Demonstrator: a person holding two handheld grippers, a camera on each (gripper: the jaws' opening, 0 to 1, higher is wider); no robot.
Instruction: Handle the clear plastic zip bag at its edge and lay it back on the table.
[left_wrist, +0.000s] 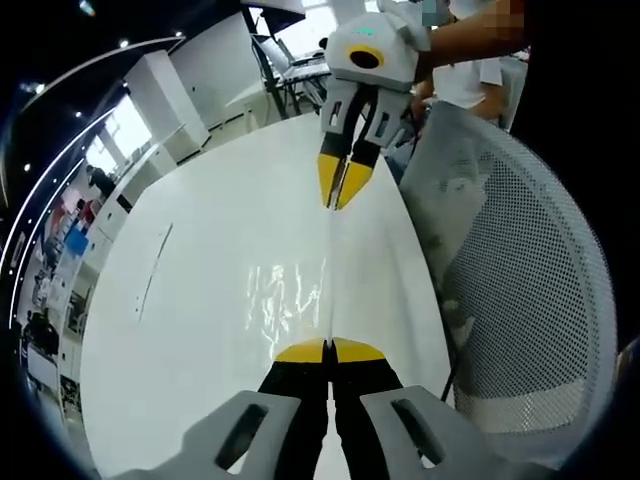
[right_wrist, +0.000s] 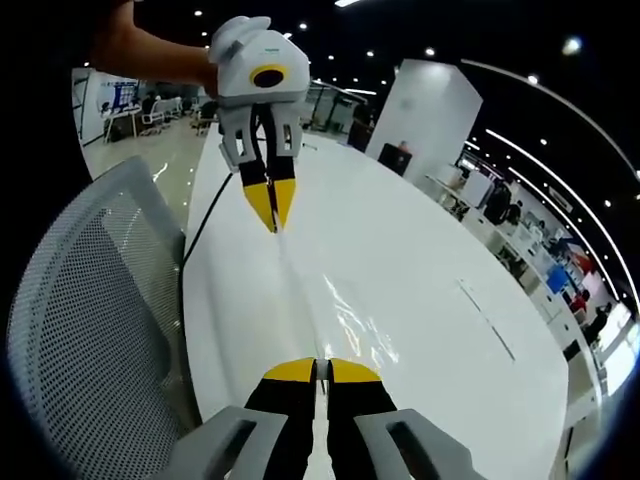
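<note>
In the left gripper view, the left gripper (left_wrist: 329, 350) rises from the near edge with its yellow-tipped jaws pressed together on one edge of the clear zip bag (left_wrist: 290, 300). The bag stretches away from it as a taut, thin sheet seen nearly edge-on above the white table (left_wrist: 200, 250), with faint glints on the plastic just left of the line. At the far end the right gripper (left_wrist: 340, 185) hangs down from a person's hand (left_wrist: 470, 40), its jaws closed on the opposite edge of the bag. A grey mesh chair (left_wrist: 520, 280) stands close beside the table on the right.

In the right gripper view, the right gripper (right_wrist: 322, 370) likewise has its jaws together on the bag (right_wrist: 345, 310), which runs away across the table (right_wrist: 420, 260) to the left gripper (right_wrist: 271, 205), also clamped on the far edge. A black cable (right_wrist: 200, 235) trails down the table's left side, next to the mesh chair (right_wrist: 90, 330).
</note>
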